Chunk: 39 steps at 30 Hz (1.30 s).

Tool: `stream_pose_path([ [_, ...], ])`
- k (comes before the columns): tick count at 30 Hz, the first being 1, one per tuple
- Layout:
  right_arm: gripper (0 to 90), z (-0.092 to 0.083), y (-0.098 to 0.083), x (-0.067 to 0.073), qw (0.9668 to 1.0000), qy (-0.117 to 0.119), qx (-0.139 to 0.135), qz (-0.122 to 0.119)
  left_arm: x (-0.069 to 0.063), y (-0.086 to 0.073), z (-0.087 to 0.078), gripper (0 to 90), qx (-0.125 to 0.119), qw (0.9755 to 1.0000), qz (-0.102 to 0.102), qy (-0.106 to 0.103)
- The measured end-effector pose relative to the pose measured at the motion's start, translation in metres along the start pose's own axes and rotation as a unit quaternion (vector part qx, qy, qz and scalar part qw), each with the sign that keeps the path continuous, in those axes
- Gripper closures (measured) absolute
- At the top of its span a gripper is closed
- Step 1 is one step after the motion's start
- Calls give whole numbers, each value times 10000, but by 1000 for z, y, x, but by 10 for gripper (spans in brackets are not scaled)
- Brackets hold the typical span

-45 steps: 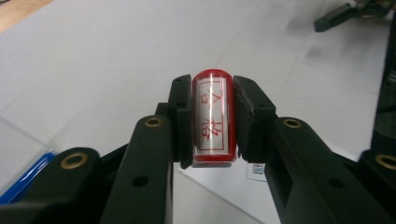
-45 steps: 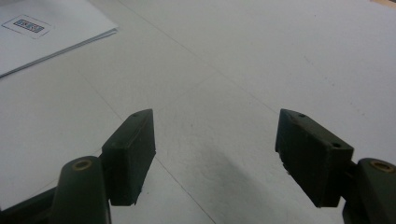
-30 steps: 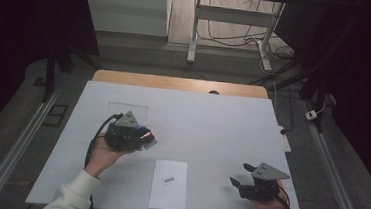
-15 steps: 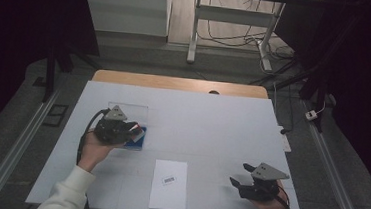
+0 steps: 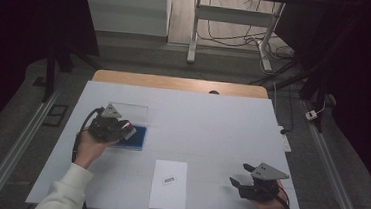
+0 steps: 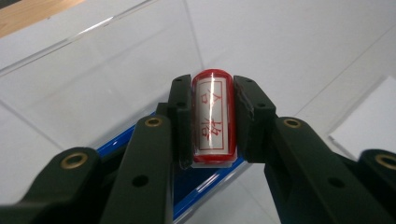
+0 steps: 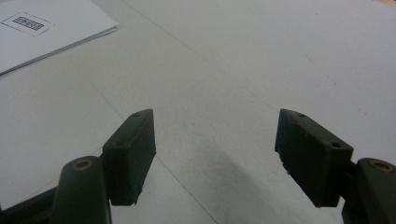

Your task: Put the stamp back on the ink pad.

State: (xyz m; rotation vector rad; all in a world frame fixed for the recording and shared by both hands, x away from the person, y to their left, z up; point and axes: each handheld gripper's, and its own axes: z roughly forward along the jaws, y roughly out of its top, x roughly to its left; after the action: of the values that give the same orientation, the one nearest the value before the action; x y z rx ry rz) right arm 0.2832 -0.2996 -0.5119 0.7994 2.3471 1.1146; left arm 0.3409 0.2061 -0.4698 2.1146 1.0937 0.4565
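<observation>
The left gripper (image 6: 212, 116), at the table's (image 5: 212, 116) left, is clamped on a red stamp (image 6: 212, 119) directly over a blue ink pad (image 5: 133, 135); the stamp's base is hidden. A clear acrylic sheet (image 5: 130, 112) lies just beyond. The right gripper (image 7: 215, 158), jaws apart, rests near the front right corner, a paper sheet (image 5: 169, 183) between the hands.

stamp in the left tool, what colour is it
Red with a white label, clearest in the left gripper view: stamp.

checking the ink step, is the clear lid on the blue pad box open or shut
Open. The clear lid stands raised behind the blue pad box, and the left gripper holds the red stamp over the exposed tray.
</observation>
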Motion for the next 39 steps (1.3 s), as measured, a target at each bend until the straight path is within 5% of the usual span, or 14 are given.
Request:
stream_pose_path([
  [18, 285, 1, 0, 0, 10000, -5, 28, 6, 10, -10, 22, 697, 519, 9983, -64, 272],
  [28, 285, 1, 0, 0, 10000, -3, 34, 0, 10, -11, 26, 688, 504, 9983, -77, 284],
  [39, 285, 0, 0, 0, 10000, -6, 5, 7, 5, -9, 11, 324, -37, 9986, -256, 453],
])
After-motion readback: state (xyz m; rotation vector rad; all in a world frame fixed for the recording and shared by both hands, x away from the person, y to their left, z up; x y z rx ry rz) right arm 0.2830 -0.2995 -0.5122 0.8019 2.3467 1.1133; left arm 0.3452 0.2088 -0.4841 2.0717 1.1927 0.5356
